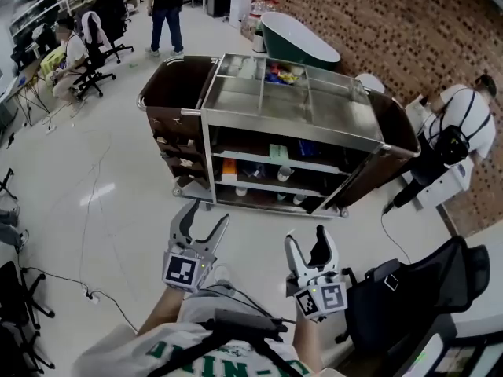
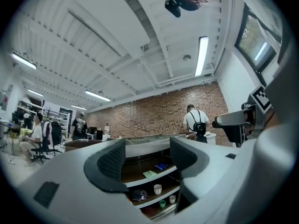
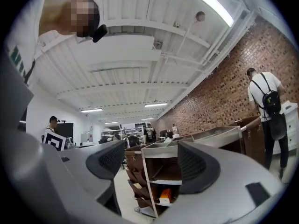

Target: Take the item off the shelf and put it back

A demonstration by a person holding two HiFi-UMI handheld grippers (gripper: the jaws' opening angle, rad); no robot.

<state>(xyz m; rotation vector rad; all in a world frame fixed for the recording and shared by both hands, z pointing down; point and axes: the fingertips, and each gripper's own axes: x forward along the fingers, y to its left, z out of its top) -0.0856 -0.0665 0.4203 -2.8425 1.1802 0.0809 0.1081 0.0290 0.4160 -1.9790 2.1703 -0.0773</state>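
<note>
A steel service cart (image 1: 292, 108) stands on the floor ahead of me, its open shelves facing me. On the shelves are an orange box (image 1: 229, 169), a green card (image 1: 277, 152), a blue item (image 1: 306, 148) and small cups (image 1: 284, 173). My left gripper (image 1: 203, 214) is held low in front of me, well short of the cart, open and empty. My right gripper (image 1: 306, 238) hangs beside it, its jaws narrower but apart, with nothing between them. The left gripper (image 2: 147, 155) looks at the green card (image 2: 150, 174) and a cup (image 2: 158, 189). The right gripper (image 3: 152, 157) looks at the orange box (image 3: 164, 196).
Colourful packets (image 1: 280, 75) lie in the cart's top trays. Behind the cart is a green bathtub (image 1: 299, 42) by a brick wall. One person (image 1: 460, 128) stands at the right, another (image 1: 167, 10) at the back, a third sits at the left (image 1: 71, 57). A black bag (image 1: 416, 281) is at my right.
</note>
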